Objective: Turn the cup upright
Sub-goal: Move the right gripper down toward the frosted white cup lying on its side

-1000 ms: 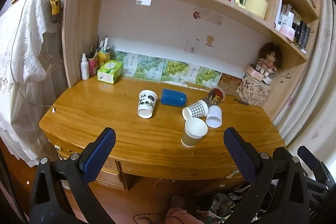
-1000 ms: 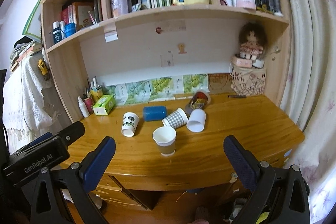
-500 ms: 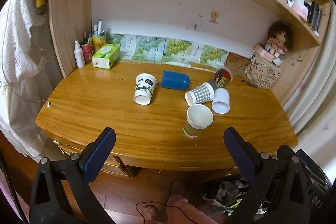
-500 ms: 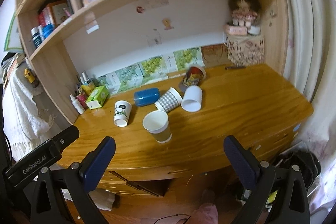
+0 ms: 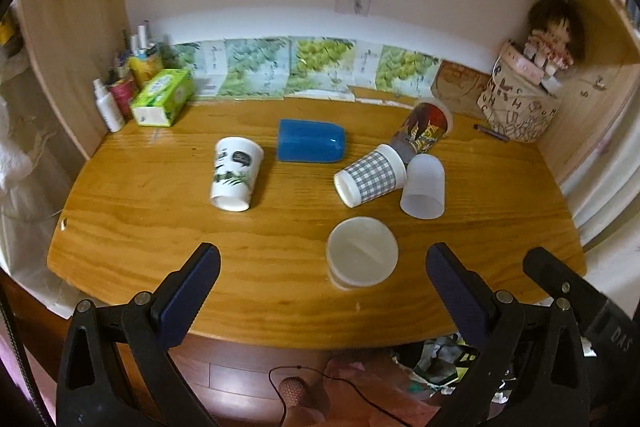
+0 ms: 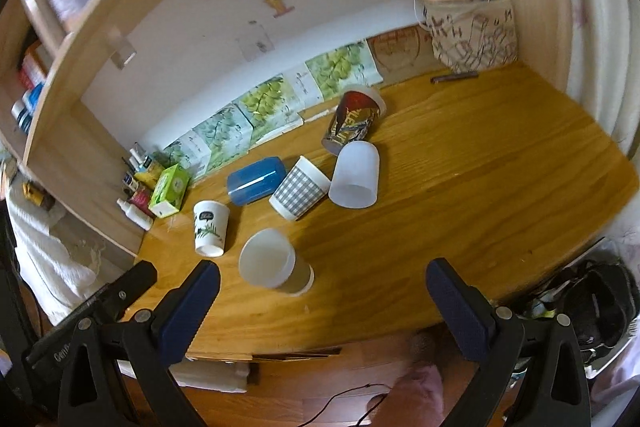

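Observation:
Several cups are on the wooden desk [image 5: 160,227]. A brown paper cup [image 5: 362,251] [image 6: 276,263] stands upright near the front edge. On their sides lie a white printed cup [image 5: 235,173] [image 6: 209,227], a blue cup [image 5: 311,146] [image 6: 257,180], a grey checked cup [image 5: 370,175] [image 6: 299,193], a frosted white cup [image 5: 423,185] [image 6: 355,179] and a red-and-dark printed cup [image 5: 424,128] [image 6: 353,125]. My left gripper [image 5: 322,295] is open and empty above the front edge, just short of the brown cup. My right gripper [image 6: 322,301] is open and empty, also at the front edge.
A green tissue box [image 5: 162,97], bottles and a pen holder [image 5: 120,91] stand at the back left. A patterned bag with a doll [image 5: 520,107] stands at the back right, a pen [image 5: 492,132] beside it. Desk side walls close both ends. The right gripper's body [image 5: 592,311] shows at lower right.
Both grippers have moved forward and tilted down toward the desk, so the cups look larger and the shelves have left view. No cup has moved. Both grippers stay open.

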Demonstrator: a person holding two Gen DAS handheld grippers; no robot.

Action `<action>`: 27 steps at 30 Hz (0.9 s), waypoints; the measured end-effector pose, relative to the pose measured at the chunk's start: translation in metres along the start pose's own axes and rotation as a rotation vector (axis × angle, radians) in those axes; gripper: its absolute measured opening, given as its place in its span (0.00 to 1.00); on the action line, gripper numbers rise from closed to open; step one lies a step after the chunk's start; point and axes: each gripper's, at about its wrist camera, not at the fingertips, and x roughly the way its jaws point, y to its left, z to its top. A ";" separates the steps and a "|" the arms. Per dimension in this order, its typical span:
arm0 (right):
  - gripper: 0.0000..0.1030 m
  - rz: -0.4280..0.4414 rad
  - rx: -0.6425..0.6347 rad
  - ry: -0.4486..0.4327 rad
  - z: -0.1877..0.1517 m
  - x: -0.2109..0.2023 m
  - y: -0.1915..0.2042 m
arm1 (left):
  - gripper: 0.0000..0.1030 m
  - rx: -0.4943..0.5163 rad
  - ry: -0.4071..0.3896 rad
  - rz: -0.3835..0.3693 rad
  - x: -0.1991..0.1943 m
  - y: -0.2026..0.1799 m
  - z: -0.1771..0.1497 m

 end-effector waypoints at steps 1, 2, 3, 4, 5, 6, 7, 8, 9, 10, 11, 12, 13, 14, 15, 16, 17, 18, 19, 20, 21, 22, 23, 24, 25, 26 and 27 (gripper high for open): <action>1.00 0.008 0.014 0.018 0.009 0.009 -0.005 | 1.00 0.006 0.018 -0.002 0.007 -0.004 0.006; 1.00 0.014 0.023 0.032 0.015 0.015 -0.008 | 1.00 0.016 0.041 0.000 0.015 -0.009 0.011; 1.00 0.020 0.032 0.048 0.021 0.022 -0.012 | 1.00 0.024 0.059 0.006 0.021 -0.013 0.015; 1.00 0.027 0.042 0.069 0.028 0.031 -0.015 | 1.00 0.032 0.077 0.016 0.026 -0.017 0.018; 1.00 0.034 0.053 0.090 0.033 0.039 -0.018 | 1.00 0.042 0.097 0.025 0.033 -0.023 0.021; 1.00 0.041 0.063 0.110 0.038 0.046 -0.021 | 1.00 0.052 0.114 0.025 0.037 -0.028 0.022; 1.00 0.047 0.074 0.132 0.042 0.054 -0.025 | 0.99 0.062 0.133 0.028 0.042 -0.032 0.023; 1.00 0.055 0.093 0.162 0.045 0.063 -0.029 | 0.99 0.073 0.153 0.038 0.048 -0.036 0.026; 0.99 0.061 0.107 0.190 0.048 0.072 -0.033 | 0.99 0.081 0.169 0.046 0.052 -0.039 0.028; 0.99 0.068 0.121 0.214 0.051 0.079 -0.038 | 0.99 0.086 0.184 0.052 0.057 -0.041 0.030; 0.97 0.072 0.136 0.235 0.054 0.087 -0.041 | 0.99 0.088 0.201 0.056 0.063 -0.043 0.032; 0.96 0.074 0.150 0.257 0.057 0.094 -0.045 | 0.99 0.089 0.220 0.059 0.069 -0.045 0.035; 0.96 0.076 0.167 0.279 0.060 0.101 -0.049 | 0.99 0.090 0.241 0.065 0.075 -0.047 0.036; 0.96 0.078 0.177 0.292 0.061 0.106 -0.052 | 0.99 0.090 0.261 0.071 0.081 -0.048 0.038; 0.96 0.082 0.190 0.311 0.065 0.113 -0.056 | 0.99 0.090 0.280 0.075 0.086 -0.048 0.039; 0.96 0.084 0.202 0.331 0.068 0.121 -0.060 | 0.99 0.089 0.300 0.077 0.092 -0.049 0.040; 0.96 0.087 0.211 0.346 0.070 0.127 -0.062 | 0.99 0.087 0.333 0.079 0.101 -0.050 0.041; 0.95 0.093 0.223 0.367 0.073 0.134 -0.065 | 0.99 0.083 0.354 0.081 0.107 -0.051 0.041; 0.94 0.099 0.234 0.389 0.076 0.142 -0.068 | 0.99 0.073 0.385 0.089 0.115 -0.049 0.042; 0.92 0.106 0.243 0.409 0.079 0.149 -0.071 | 0.99 0.065 0.402 0.096 0.120 -0.048 0.042; 0.90 0.112 0.250 0.430 0.081 0.155 -0.072 | 0.99 0.049 0.425 0.102 0.126 -0.046 0.043; 0.90 0.118 0.258 0.457 0.083 0.164 -0.074 | 0.99 0.035 0.443 0.104 0.131 -0.045 0.043; 0.89 0.123 0.265 0.479 0.085 0.170 -0.075 | 0.99 0.015 0.469 0.107 0.137 -0.042 0.043; 0.89 0.128 0.271 0.500 0.086 0.177 -0.076 | 0.99 0.003 0.488 0.111 0.141 -0.041 0.042; 0.89 0.134 0.276 0.523 0.088 0.183 -0.078 | 0.99 -0.006 0.507 0.115 0.146 -0.040 0.042; 0.89 0.136 0.280 0.541 0.090 0.190 -0.078 | 0.99 -0.017 0.534 0.121 0.151 -0.039 0.041; 0.89 0.140 0.282 0.558 0.091 0.195 -0.079 | 0.99 -0.025 0.552 0.123 0.154 -0.039 0.040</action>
